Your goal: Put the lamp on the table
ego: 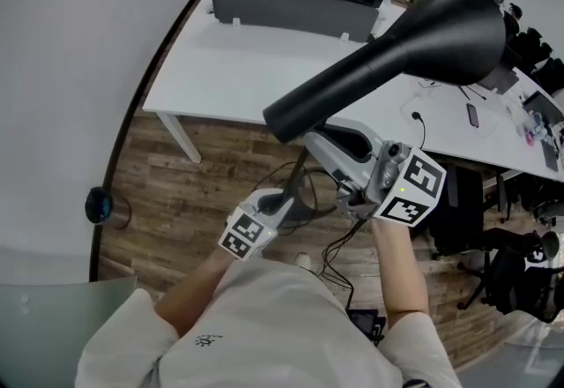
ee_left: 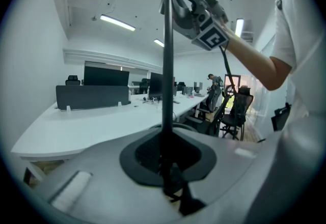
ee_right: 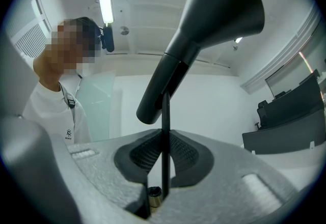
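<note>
Left gripper (ee_left: 165,164): jaws nearly together, clamped on the thin black stem (ee_left: 167,65) of the lamp (ego: 441,25), low on it. Right gripper (ee_right: 163,167): jaws narrowly parted, pads pinching the same stem higher up, just under the cone shade (ee_right: 219,9). The lamp is carried tilted above the wooden floor (ego: 203,183), near the white surface (ego: 247,69) and not resting on it.

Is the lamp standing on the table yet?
No: the left gripper and right gripper hold the lamp up by its pole, off the white table.
</note>
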Demonstrator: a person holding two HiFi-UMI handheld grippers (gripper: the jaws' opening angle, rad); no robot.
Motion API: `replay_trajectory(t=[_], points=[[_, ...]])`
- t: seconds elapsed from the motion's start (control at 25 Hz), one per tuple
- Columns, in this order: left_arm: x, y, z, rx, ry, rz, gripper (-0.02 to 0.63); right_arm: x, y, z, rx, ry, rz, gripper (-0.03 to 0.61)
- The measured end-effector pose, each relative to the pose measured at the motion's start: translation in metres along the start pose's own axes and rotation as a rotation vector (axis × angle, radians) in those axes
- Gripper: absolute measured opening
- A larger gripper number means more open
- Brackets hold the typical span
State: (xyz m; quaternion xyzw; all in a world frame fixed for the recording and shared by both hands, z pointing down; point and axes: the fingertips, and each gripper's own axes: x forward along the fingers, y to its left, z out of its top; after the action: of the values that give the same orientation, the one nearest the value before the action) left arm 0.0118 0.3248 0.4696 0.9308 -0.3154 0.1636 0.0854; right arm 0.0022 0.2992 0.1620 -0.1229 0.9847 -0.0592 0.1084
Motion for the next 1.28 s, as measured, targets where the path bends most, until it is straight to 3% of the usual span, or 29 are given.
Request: replay_trajectory(t=[0.68, 1.28], points=[[-0.019, 0.022, -0.002, 0.019, -0.013, -0.021, 0.026, 0.029, 0.005, -0.002, -0.012, 0.0, -0.016, 0.038], [-0.062, 0.039, -0.024, 0.007, -0.018, -0.053, 0.026, 0.071, 0.029, -0.022, -0.012, 0.013, -0.046, 0.038]])
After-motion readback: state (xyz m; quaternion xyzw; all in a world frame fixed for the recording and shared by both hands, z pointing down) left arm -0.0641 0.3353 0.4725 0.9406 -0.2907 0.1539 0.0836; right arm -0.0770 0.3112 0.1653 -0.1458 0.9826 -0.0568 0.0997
